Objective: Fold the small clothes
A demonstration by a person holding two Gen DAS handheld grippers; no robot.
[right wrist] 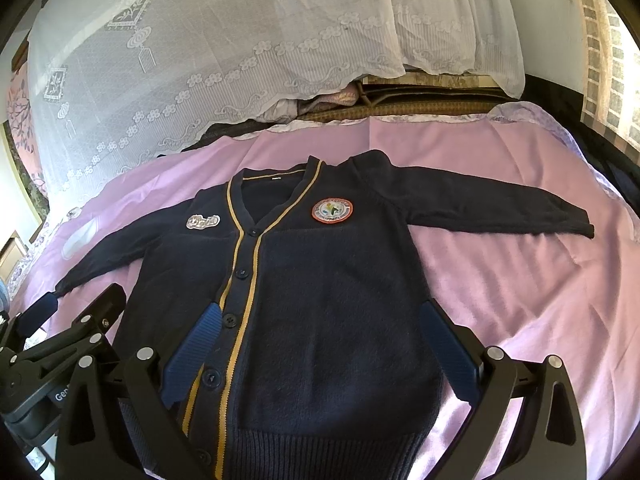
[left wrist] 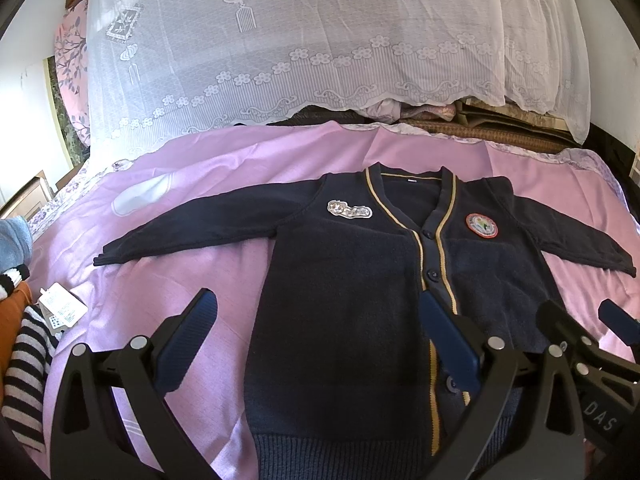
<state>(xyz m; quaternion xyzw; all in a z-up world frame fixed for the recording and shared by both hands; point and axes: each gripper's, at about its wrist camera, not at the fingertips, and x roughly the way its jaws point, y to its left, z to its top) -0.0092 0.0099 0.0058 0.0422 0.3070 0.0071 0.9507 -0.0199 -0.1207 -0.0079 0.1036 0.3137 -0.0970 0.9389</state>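
Clothes [left wrist: 20,360] sit piled at the far left edge of the left wrist view: striped black-and-white fabric, something orange and something blue, with a white paper tag [left wrist: 60,312] just beside them on the pink bedsheet [left wrist: 200,184]. Next comes the left gripper [left wrist: 320,328], its blue-padded fingers spread wide apart and holding nothing; one finger [left wrist: 192,332] is over bare sheet, the other over the buttoned front of the garment. A navy cardigan [left wrist: 340,300] lies flat and face up in the middle of the bed, both sleeves stretched out sideways, gold stripes running along the button placket, ribbed hem nearest the cameras. A white patch [left wrist: 350,211] marks one side of its chest and a round red-rimmed badge [left wrist: 482,227] the other. Further right, the right gripper [right wrist: 320,344] hovers over the lower body of the cardigan, fingers likewise wide apart and empty. Behind the bed, a white lace cover [left wrist: 300,40] drapes over stacked bedding.
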